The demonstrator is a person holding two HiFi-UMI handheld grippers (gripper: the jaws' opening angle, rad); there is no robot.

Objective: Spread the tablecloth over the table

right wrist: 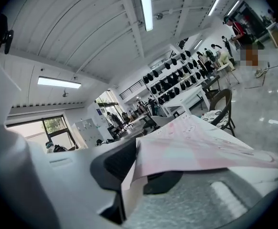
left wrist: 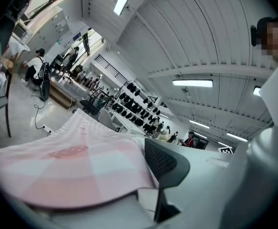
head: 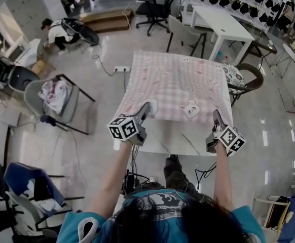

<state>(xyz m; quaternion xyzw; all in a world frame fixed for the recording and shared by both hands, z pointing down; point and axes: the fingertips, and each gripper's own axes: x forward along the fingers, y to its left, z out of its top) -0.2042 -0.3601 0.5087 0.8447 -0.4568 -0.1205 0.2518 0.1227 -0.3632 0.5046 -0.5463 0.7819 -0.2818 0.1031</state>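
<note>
Out at nine o'clock from the bench we see a grey chair heaped with clothing. At seven o'clock of the tablecloth our left gripper is clenched on the cloth's near left corner. In its own view the pink fabric runs in against the dark pad and covers the other jaw. The left cube carries black-and-white square code markers. The tablecloth is a pink-and-white check printed with small figures, with a white cartoon animal near its six o'clock edge. It lies flat over the far part of the bench, leaving a bare white strip on our side. At five o'clock our right gripper is grasping the near right corner, the hem folded between its two nearly closed jaws. The right cube shows the same kind of square markers. At three o'clock a brown chair with a patterned seat stands just beside the bench.
</note>
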